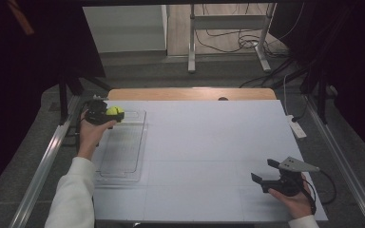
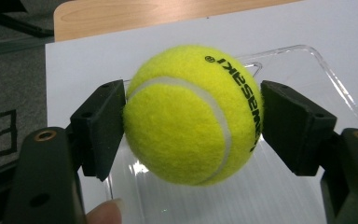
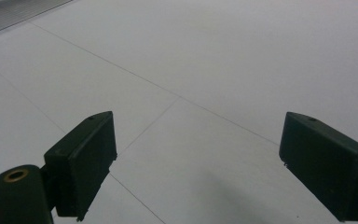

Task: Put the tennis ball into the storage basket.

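A yellow tennis ball (image 1: pixel 116 110) hangs just above the far end of a clear plastic tray (image 1: pixel 141 144) at the table's left. My left gripper (image 1: pixel 112 114) is shut on it. In the left gripper view the ball (image 2: pixel 193 116), with black lettering on its side, is pressed between both black jaws of the left gripper (image 2: pixel 192 122). The tray's rim (image 2: pixel 327 71) shows behind and below it. My right gripper (image 1: pixel 262 170) rests near the front right of the table, held in a hand. In its own view the right gripper (image 3: pixel 196 142) is open over bare white board.
The white board (image 1: pixel 209 142) covers the table, with a strip of wooden tabletop (image 1: pixel 190 93) at its far edge. A white power strip (image 1: pixel 296 127) lies off the right edge. Metal rails (image 1: pixel 43 166) run along both sides.
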The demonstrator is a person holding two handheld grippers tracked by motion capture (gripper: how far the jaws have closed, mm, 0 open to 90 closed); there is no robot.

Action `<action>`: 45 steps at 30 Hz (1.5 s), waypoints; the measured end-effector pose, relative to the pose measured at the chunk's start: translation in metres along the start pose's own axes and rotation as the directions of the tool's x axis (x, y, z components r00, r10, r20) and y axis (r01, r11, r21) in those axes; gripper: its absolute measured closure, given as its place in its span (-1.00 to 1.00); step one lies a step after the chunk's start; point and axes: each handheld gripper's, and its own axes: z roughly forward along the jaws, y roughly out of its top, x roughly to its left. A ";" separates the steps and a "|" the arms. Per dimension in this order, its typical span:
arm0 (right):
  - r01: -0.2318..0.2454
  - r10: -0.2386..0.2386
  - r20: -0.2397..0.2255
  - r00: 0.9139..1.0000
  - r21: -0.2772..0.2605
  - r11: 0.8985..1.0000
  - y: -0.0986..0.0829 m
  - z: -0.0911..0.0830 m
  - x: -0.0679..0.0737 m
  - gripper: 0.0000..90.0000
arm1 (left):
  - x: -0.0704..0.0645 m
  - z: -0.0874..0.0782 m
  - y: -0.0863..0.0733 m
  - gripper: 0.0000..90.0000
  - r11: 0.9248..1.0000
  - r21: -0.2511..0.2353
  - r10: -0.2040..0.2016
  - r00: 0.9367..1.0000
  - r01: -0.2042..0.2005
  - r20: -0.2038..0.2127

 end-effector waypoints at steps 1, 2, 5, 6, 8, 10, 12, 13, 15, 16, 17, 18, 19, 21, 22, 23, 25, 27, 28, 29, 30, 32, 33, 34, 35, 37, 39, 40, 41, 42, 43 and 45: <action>-0.001 0.001 0.000 1.000 0.001 1.000 0.000 0.000 0.000 -0.75 | 0.000 0.001 0.000 -0.41 1.000 0.007 0.001 1.000 -0.001 -0.003; 0.000 0.000 0.000 1.000 0.001 1.000 0.000 0.000 0.000 -0.75 | -0.001 0.002 -0.001 -0.41 1.000 0.011 -0.005 1.000 0.005 -0.003; -0.003 0.003 -0.001 1.000 -0.001 1.000 0.000 0.000 0.000 -0.75 | 0.000 0.006 -0.002 -0.41 0.999 0.032 0.004 1.000 -0.004 -0.006; -0.003 0.003 -0.001 1.000 -0.001 1.000 0.000 0.000 0.000 -0.75 | 0.000 0.006 -0.002 -0.41 0.999 0.032 0.004 1.000 -0.004 -0.006; -0.002 0.002 0.001 1.000 0.001 1.000 0.000 0.000 0.000 -0.75 | -0.001 0.008 -0.003 -0.41 0.999 0.042 -0.001 1.000 0.001 -0.006; -0.003 0.003 0.001 1.000 0.000 1.000 0.000 0.000 0.000 -0.75 | 0.000 0.010 -0.004 -0.41 0.999 0.052 -0.001 1.000 0.002 -0.005; -0.003 0.003 0.001 1.000 0.000 1.000 0.000 0.000 0.000 -0.75 | 0.000 0.012 -0.006 -0.41 0.998 0.059 -0.011 1.000 0.011 -0.001; -0.003 0.003 0.002 1.000 0.000 1.000 0.000 0.000 0.000 -0.75 | 0.001 0.013 -0.006 -0.41 0.998 0.065 -0.006 1.000 0.007 -0.006; -0.002 0.002 0.001 1.000 0.001 1.000 0.000 0.000 0.000 -0.75 | 0.002 0.014 -0.007 -0.41 0.997 0.075 -0.010 1.000 0.010 -0.006; -0.002 0.002 0.001 1.000 0.001 1.000 0.000 0.000 0.000 -0.75 | 0.002 0.014 -0.007 -0.41 0.997 0.075 -0.010 1.000 0.010 -0.006; -0.002 0.002 0.001 1.000 0.001 1.000 0.000 0.000 0.000 -0.75 | 0.002 0.014 -0.007 -0.41 0.997 0.074 -0.008 1.000 0.008 -0.006; -0.003 0.003 -0.001 1.000 -0.001 1.000 0.000 0.000 0.000 -0.75 | 0.000 0.014 -0.007 -0.41 0.997 0.079 -0.002 1.000 0.003 -0.006; -0.003 0.003 -0.001 1.000 0.000 1.000 0.000 0.000 0.000 -0.75 | 0.000 0.015 -0.007 -0.41 0.996 0.086 0.007 1.000 -0.006 -0.007; -0.003 0.003 -0.001 1.000 0.000 1.000 0.000 0.000 0.000 -0.75 | -0.002 0.016 -0.008 -0.41 0.995 0.103 0.014 1.000 -0.013 -0.008; -0.002 0.002 -0.001 1.000 0.000 1.000 0.000 0.000 0.000 -0.75 | -0.002 0.017 -0.008 -0.41 0.994 0.112 0.010 1.000 -0.009 -0.007; -0.002 0.002 -0.001 1.000 0.000 1.000 0.000 0.000 0.000 -0.75 | -0.003 0.018 -0.008 -0.41 0.993 0.119 0.015 1.000 -0.014 -0.008; -0.003 0.003 -0.001 1.000 0.000 1.000 0.000 0.000 0.000 -0.75 | -0.003 0.019 -0.008 -0.41 0.992 0.124 0.017 1.000 -0.016 -0.007; -0.003 0.003 -0.001 1.000 0.000 1.000 0.000 0.000 0.000 -0.75 | -0.004 0.021 -0.008 -0.41 0.991 0.134 0.025 1.000 -0.024 -0.007; -0.003 0.003 -0.001 1.000 -0.001 1.000 0.000 0.000 0.000 -0.75 | -0.005 0.022 -0.008 -0.41 0.990 0.141 0.024 1.000 -0.023 -0.006; -0.003 0.003 -0.001 1.000 0.000 1.000 0.000 0.000 -0.001 -0.75 | -0.006 0.022 -0.008 -0.41 0.989 0.146 0.031 0.999 -0.030 -0.008; -0.003 0.003 -0.001 1.000 0.000 1.000 0.000 0.000 -0.001 -0.75 | -0.006 0.023 -0.008 -0.41 0.988 0.150 0.030 1.000 -0.029 -0.006; -0.003 0.003 -0.001 1.000 0.000 1.000 0.000 0.000 -0.001 -0.75 | -0.007 0.025 -0.008 -0.42 0.987 0.159 0.035 0.999 -0.033 -0.009; -0.002 0.002 0.000 1.000 -0.001 1.000 0.000 0.000 -0.001 -0.75 | -0.009 0.026 -0.008 -0.42 0.986 0.164 0.035 0.999 -0.033 -0.009; -0.001 0.001 0.000 1.000 -0.001 1.000 0.000 0.000 -0.001 -0.75 | -0.009 0.027 -0.008 -0.42 0.985 0.170 0.043 0.999 -0.040 -0.011; -0.003 0.003 0.000 1.000 0.000 1.000 0.000 0.000 -0.001 -0.75 | -0.011 0.029 -0.008 -0.42 0.982 0.183 0.052 0.999 -0.048 -0.016; -0.001 0.001 0.000 1.000 -0.001 1.000 0.000 0.000 -0.001 -0.75 | -0.012 0.030 -0.008 -0.42 0.981 0.189 0.053 0.998 -0.049 -0.020; -0.002 0.002 0.000 1.000 -0.001 1.000 0.000 0.000 -0.001 -0.75 | -0.013 0.031 -0.009 -0.42 0.979 0.199 0.055 0.998 -0.050 -0.023; -0.002 0.002 0.000 1.000 -0.001 1.000 0.000 0.000 0.000 -0.75 | -0.014 0.032 -0.009 -0.42 0.978 0.203 0.057 0.998 -0.050 -0.024; -0.002 0.002 0.000 1.000 -0.001 1.000 0.000 0.000 0.000 -0.75 | -0.014 0.032 -0.009 -0.42 0.977 0.206 0.057 0.998 -0.051 -0.024; -0.002 0.002 0.000 1.000 -0.001 1.000 0.000 0.000 0.000 -0.75 | -0.014 0.032 -0.009 -0.42 0.977 0.206 0.057 0.998 -0.051 -0.024; -0.002 0.002 0.000 1.000 -0.001 1.000 0.000 0.000 -0.001 -0.75 | -0.014 0.033 -0.009 -0.42 0.977 0.208 0.058 0.998 -0.052 -0.025; -0.005 0.005 0.002 1.000 -0.002 1.000 0.000 0.000 -0.001 -0.75 | -0.013 0.033 -0.009 -0.42 0.976 0.213 0.058 0.998 -0.051 -0.027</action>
